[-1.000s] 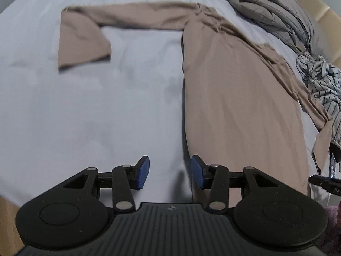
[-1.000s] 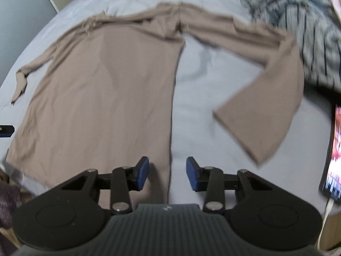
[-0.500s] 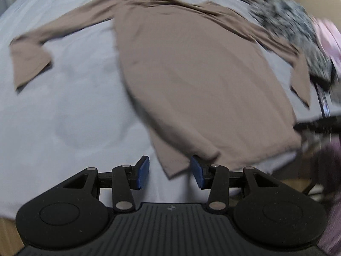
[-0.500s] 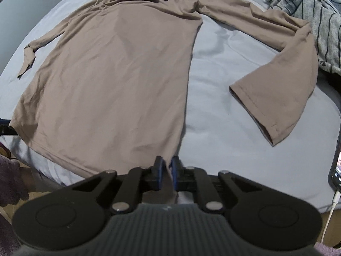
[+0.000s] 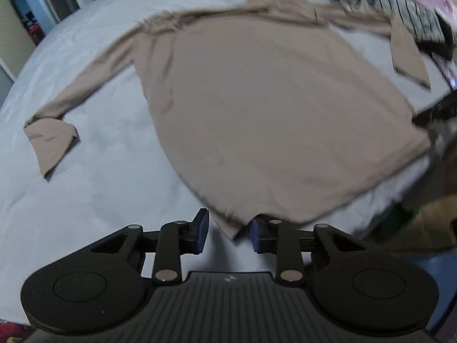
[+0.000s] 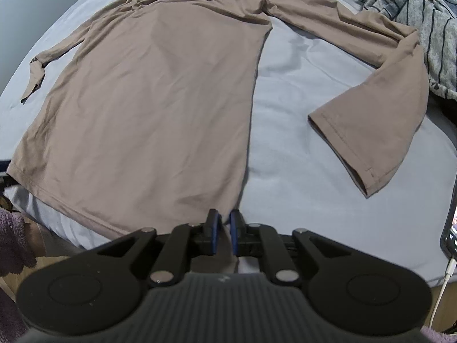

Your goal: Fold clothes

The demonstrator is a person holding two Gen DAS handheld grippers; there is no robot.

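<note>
The tan shirt [image 6: 160, 97] lies flat on the bed [image 6: 285, 154], sleeves spread to both sides. The right gripper [image 6: 223, 233] is closed on the shirt's hem corner. The left gripper [image 5: 228, 230] is at the other hem corner; its jaws have just been closing, the corner lies between them, but the pads do not press it yet. A striped garment [image 6: 414, 8] lies beyond the shirt's sleeve.

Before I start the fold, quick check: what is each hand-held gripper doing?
Left hand-held gripper: just closing around the tan shirt's hem corner, pads not yet pressing.
Right hand-held gripper: shut on the shirt's other hem corner.
</note>
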